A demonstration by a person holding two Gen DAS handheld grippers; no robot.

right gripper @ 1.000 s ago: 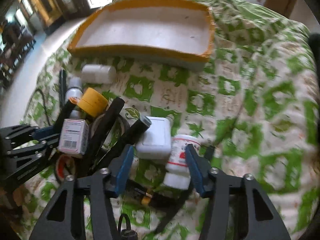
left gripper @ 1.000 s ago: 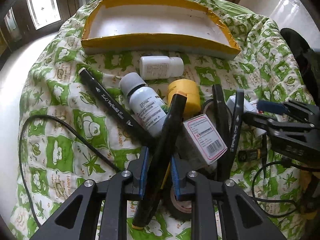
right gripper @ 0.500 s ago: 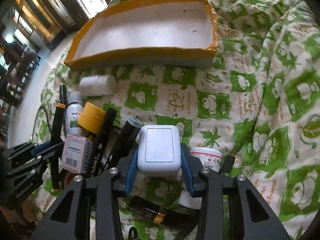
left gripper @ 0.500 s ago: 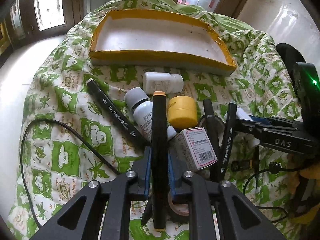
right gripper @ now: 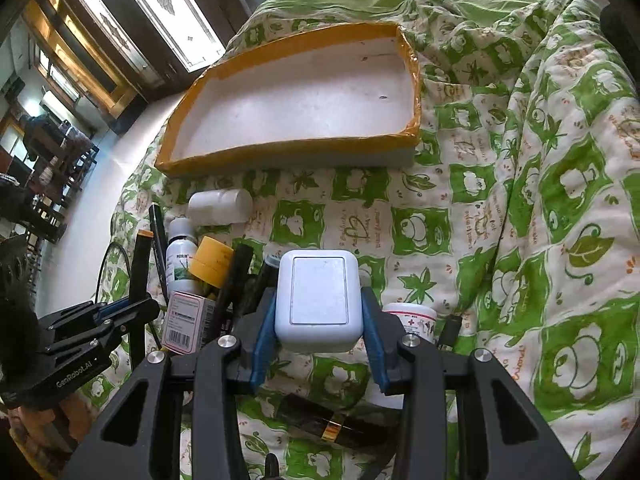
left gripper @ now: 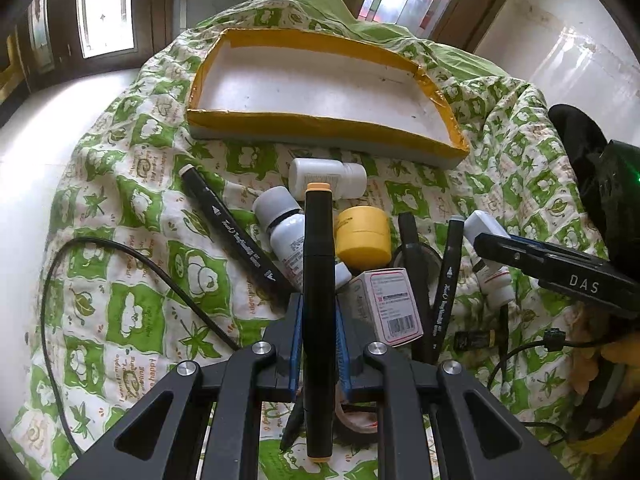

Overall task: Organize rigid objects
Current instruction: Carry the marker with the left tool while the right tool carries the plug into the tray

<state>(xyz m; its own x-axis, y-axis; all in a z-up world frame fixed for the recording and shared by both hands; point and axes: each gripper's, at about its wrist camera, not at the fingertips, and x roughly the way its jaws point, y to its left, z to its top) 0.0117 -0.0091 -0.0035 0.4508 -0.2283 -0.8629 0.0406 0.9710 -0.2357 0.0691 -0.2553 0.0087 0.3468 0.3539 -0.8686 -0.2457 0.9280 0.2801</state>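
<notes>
My left gripper (left gripper: 319,304) is shut on a black marker with orange caps (left gripper: 318,264), held upright above the pile. My right gripper (right gripper: 319,312) is shut on a white square charger block (right gripper: 318,300), lifted above the cloth; it also shows in the left wrist view (left gripper: 482,226). A white foam tray with a yellow taped rim (left gripper: 320,128) (right gripper: 280,152) lies empty beyond the pile. The left gripper shows at the left of the right wrist view (right gripper: 100,316).
On the green patterned cloth (right gripper: 520,200) lie a white bottle (left gripper: 326,178), a grey-capped bottle (left gripper: 280,220), a yellow jar (left gripper: 362,236), a pink-labelled box (left gripper: 392,304), black markers (left gripper: 228,224), tape roll, red-labelled pot (right gripper: 412,316) and a black cable (left gripper: 120,252).
My left gripper lifted the marker and turned it upright. My right gripper closed on the charger block and raised it from the cloth; both grippers rose.
</notes>
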